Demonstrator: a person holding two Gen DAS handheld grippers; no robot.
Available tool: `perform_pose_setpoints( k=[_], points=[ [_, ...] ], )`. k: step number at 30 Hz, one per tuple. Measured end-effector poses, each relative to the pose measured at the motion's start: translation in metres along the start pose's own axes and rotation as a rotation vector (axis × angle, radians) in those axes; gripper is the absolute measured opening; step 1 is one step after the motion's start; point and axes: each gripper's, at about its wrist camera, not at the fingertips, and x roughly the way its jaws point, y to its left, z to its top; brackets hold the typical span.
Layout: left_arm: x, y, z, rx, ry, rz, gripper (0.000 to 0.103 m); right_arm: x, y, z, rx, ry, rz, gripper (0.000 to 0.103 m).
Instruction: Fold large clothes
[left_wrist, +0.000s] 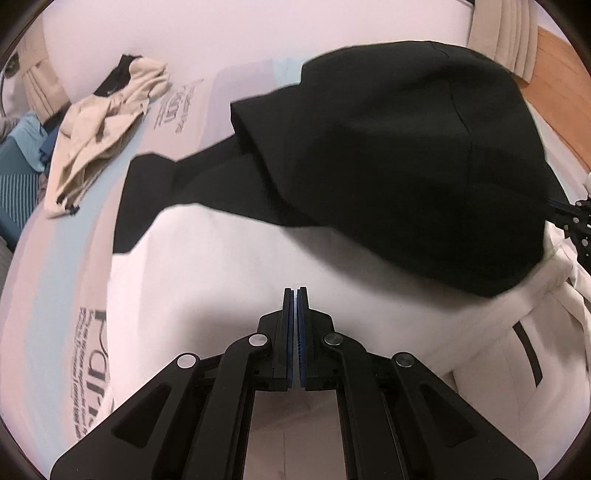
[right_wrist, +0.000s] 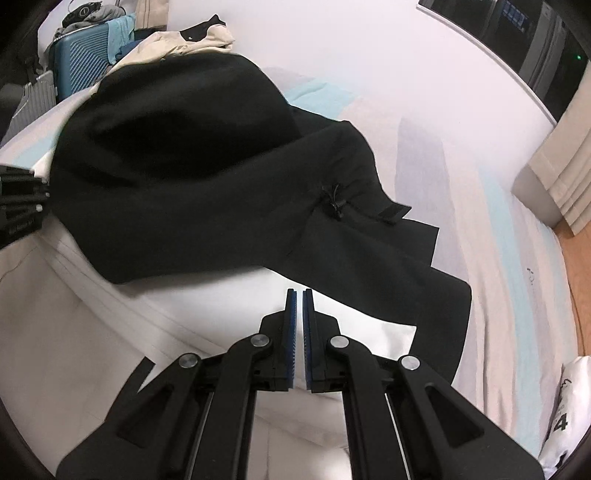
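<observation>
In the left wrist view, a beige jacket lies crumpled at the far left of the bed. The black-and-white garment lies mid-bed, its long axis crosswise, a black sleeve trailing left. The left gripper hangs over its white part, jaws together and empty. The right gripper does likewise; a strapped sleeve there points right.

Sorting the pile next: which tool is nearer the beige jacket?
Left, judging by the views. The left tool has the beige jacket to its upper left; the right tool sees it beyond the black garment.
</observation>
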Motion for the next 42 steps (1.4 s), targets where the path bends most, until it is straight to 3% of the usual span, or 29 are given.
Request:
perform_pose_setpoints(
  k=[7,9,10,11,13,15,17,20,22,28,35,39,42],
  points=[
    [-0.013,0.002,-0.007,-0.02,0.027,-0.027,0.006,-0.012,-0.004,-0.002,0.04,-0.012,0.024,0.005],
    [-0.021,0.004,-0.005,-0.028,0.023,-0.031,0.019,-0.025,-0.003,0.0,0.062,-0.018,0.031,0.029],
    [-0.027,0.005,-0.006,-0.035,0.017,-0.031,0.034,-0.027,-0.005,0.003,0.075,-0.023,0.036,0.051],
    [-0.032,0.005,-0.005,-0.044,0.01,-0.033,0.048,-0.031,-0.007,0.004,0.096,-0.034,0.039,0.058],
    [-0.044,0.006,-0.005,-0.06,-0.007,-0.034,0.059,-0.038,-0.009,0.004,0.12,-0.043,0.045,0.059],
    [-0.055,0.007,-0.005,-0.074,-0.023,-0.043,0.069,-0.044,-0.009,0.004,0.133,-0.043,0.054,0.068],
    [-0.071,0.01,-0.005,-0.101,-0.053,-0.05,0.086,-0.051,-0.01,0.004,0.146,-0.054,0.056,0.073],
    [-0.088,0.013,-0.005,-0.133,-0.081,-0.059,0.097,-0.061,-0.011,0.002,0.163,-0.057,0.067,0.087],
    [-0.098,0.016,-0.009,-0.154,-0.084,-0.076,0.097,-0.071,-0.011,-0.001,0.183,-0.058,0.08,0.093],
    [-0.126,0.018,-0.034,-0.169,-0.037,-0.117,0.097,-0.106,-0.004,-0.024,0.198,0.015,0.167,0.096],
    [-0.17,0.01,-0.087,-0.118,0.043,-0.081,0.097,-0.178,-0.001,-0.069,0.218,0.053,0.135,0.096],
    [-0.198,0.012,-0.126,-0.15,0.089,-0.111,0.097,-0.212,-0.002,-0.106,0.171,0.063,0.126,0.096],
    [-0.221,0.013,-0.156,-0.161,0.127,-0.041,0.097,-0.23,-0.009,-0.14,0.157,0.093,0.132,0.096]
  ],
)
